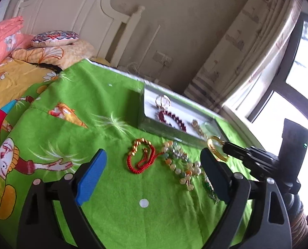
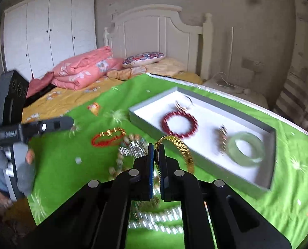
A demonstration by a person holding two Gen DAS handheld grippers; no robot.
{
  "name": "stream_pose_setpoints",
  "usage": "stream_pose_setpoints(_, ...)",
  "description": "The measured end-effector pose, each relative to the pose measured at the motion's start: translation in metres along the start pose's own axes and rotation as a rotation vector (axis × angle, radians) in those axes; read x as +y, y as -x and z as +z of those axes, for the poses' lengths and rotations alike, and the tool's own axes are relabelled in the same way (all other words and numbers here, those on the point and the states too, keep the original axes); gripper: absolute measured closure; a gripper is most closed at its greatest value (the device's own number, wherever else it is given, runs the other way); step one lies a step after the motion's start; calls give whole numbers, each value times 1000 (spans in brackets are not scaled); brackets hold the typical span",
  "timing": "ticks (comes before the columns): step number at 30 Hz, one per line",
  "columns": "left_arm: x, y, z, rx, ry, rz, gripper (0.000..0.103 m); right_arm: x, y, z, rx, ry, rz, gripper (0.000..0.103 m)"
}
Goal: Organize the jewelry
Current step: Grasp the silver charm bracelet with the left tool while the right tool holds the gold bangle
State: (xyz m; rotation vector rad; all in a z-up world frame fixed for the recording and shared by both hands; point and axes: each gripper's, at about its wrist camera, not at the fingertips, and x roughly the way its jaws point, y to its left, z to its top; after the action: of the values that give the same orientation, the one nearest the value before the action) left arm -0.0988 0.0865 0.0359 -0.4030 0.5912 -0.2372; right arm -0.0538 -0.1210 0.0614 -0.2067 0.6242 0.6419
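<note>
My right gripper (image 2: 156,147) is shut on a gold link bracelet (image 2: 182,146), held above the green cloth just in front of the grey tray (image 2: 154,101). In the tray lie a dark red bead bracelet (image 2: 180,124), a pale green bangle (image 2: 246,149) and small gold pieces. My left gripper (image 1: 154,166) stands open over the cloth with nothing between its blue pads. Beyond it lie a red cord bracelet (image 1: 140,155) and a pale bead necklace (image 1: 181,161). The left wrist view also shows the right gripper (image 1: 224,145) holding the gold bracelet (image 1: 213,148) beside the tray (image 1: 154,126).
A green cartoon cloth (image 1: 116,186) covers the work surface. A silver chain (image 2: 154,217) lies under my right gripper. Behind are a bed with pink bedding (image 2: 85,68), a white headboard (image 2: 154,31) and a wardrobe (image 2: 50,31). A curtained window (image 1: 299,72) is at the right.
</note>
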Motion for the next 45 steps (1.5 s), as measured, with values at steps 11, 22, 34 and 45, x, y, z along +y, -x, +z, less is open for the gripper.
stream_pose_setpoints(11, -89, -69, -12, 239, -462, 151, 35, -14, 19, -37, 59, -24, -76, 97)
stream_pose_setpoints(22, -87, -117, 4, 313, -479, 131, 71, -23, 24, -35, 31, -85, -35, 97)
stream_pose_setpoints(34, -104, -67, -5, 207, -493, 61, 72, -24, 31, -37, 4, -109, -21, 97)
stream_pose_setpoints(45, -104, -46, 8, 156, -465, 52, 72, -21, 29, -36, 9, -95, -28, 97)
